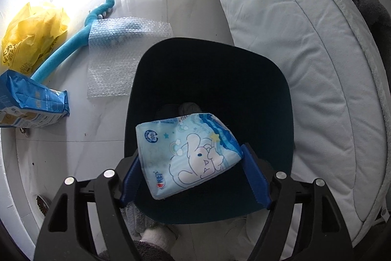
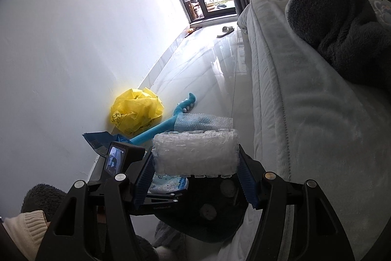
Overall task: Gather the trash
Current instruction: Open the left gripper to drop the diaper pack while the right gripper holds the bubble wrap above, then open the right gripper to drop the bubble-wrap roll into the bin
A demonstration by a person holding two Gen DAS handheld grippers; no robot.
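Seen from the left wrist, my left gripper [image 1: 190, 153] hangs over the mouth of a dark bin [image 1: 210, 65] on the floor. A light-blue tissue packet with a cartoon rabbit [image 1: 193, 153] lies tilted between the blue pads [image 1: 254, 175]. Its edges sit near them and it shows no squeeze. Something grey lies deep in the bin. In the right wrist view my right gripper [image 2: 195, 175] is shut on a wad of clear bubble wrap [image 2: 195, 153], held just above the left gripper and the packet [image 2: 168, 184].
A yellow plastic bag [image 1: 31, 36], a blue long-handled toy [image 1: 63, 53], a flat bubble-wrap sheet [image 1: 122, 58] and a blue package [image 1: 31, 99] lie on the floor by the wall. A white mattress [image 1: 293, 65] borders the right. A grey plush blanket [image 2: 342, 23] lies on it.
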